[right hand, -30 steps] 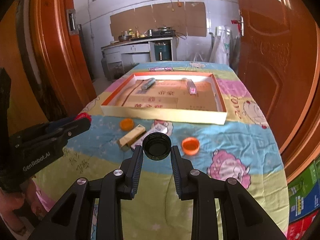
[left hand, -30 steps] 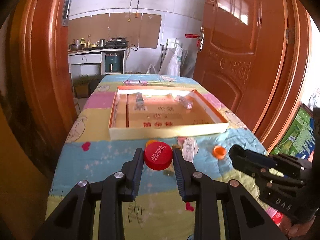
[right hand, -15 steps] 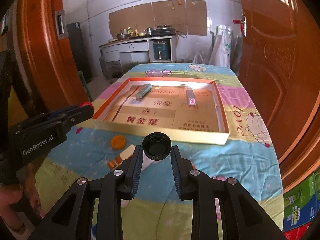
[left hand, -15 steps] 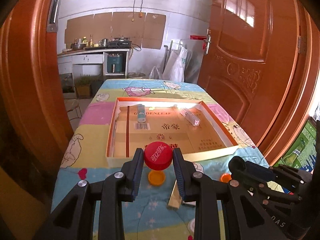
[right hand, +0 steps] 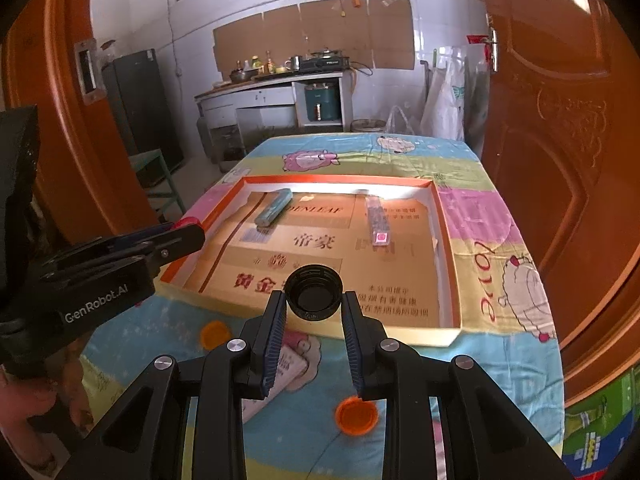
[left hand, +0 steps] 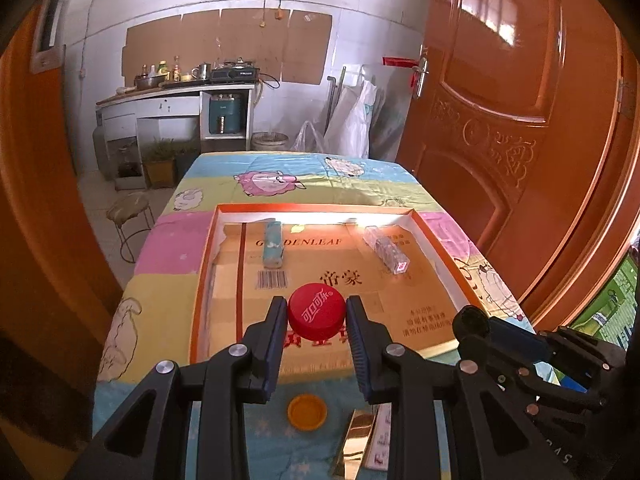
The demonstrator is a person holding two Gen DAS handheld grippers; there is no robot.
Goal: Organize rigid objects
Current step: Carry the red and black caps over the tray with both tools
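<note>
Left gripper (left hand: 317, 316), jaws clamped on the round red plastic bottle cap (left hand: 317, 312), hangs over the shallow orange-rimmed cardboard tray (left hand: 204, 280). Right gripper (right hand: 314, 300) pinches the black ring-shaped cap (right hand: 314, 294) above the tray's near edge. Both drops lie straight below; 2 orange caps wait on the desk.
</note>
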